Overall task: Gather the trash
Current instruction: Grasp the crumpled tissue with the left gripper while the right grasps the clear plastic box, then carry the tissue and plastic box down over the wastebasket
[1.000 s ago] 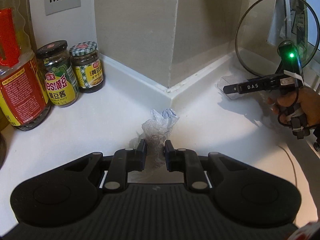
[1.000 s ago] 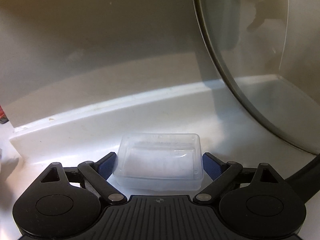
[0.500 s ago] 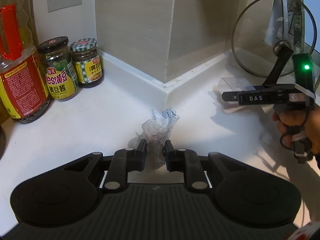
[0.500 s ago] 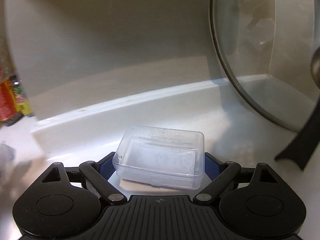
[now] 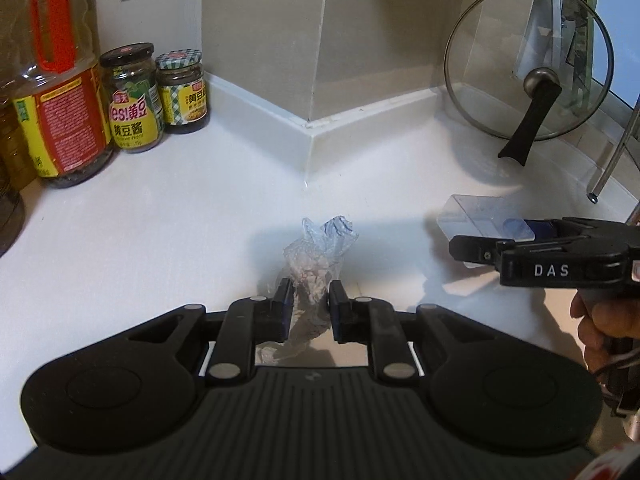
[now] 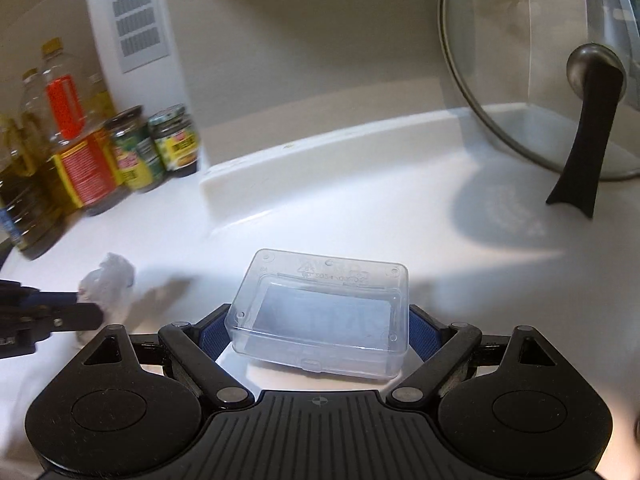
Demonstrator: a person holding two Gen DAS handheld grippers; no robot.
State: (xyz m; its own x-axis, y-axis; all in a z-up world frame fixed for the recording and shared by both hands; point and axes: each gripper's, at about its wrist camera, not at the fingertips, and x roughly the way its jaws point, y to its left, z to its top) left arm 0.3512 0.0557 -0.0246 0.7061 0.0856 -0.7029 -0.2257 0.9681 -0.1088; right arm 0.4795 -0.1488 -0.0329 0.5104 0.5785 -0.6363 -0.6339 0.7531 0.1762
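On the white worktop [image 5: 160, 240] your left gripper [image 5: 307, 304] is clenched on a crumpled piece of clear plastic wrap [image 5: 316, 252]. The wrap stands up between the two black fingers, and its top sticks out beyond the fingertips. In the right wrist view the same wrap [image 6: 106, 280] shows at the left, held at the tip of the left gripper [image 6: 86, 314].

Your right gripper [image 6: 316, 330] is grasping a clear rectangular plastic box [image 6: 320, 312]. The blue pads press on its two short sides, so the jaws stand wide. The box tilts a little, with its far edge higher. From the left wrist view you see this box [image 5: 486, 216] at the right, at the end of the right gripper [image 5: 464, 246], and your hand [image 5: 604, 320] holds the handle below it. I cannot tell if the box touches the worktop or hangs just above it.

Far left, near the wall, stand a large oil bottle with a red handle and a red and yellow label [image 5: 60, 92] and two glass jars with yellow labels [image 5: 134, 100], one with a black cap and one with a checked cap. Far right, a round glass pot lid with a black handle [image 5: 528, 60] leans upright against the wall. The wall corner with its white skirting [image 5: 308, 136] lies between the jars and the lid.
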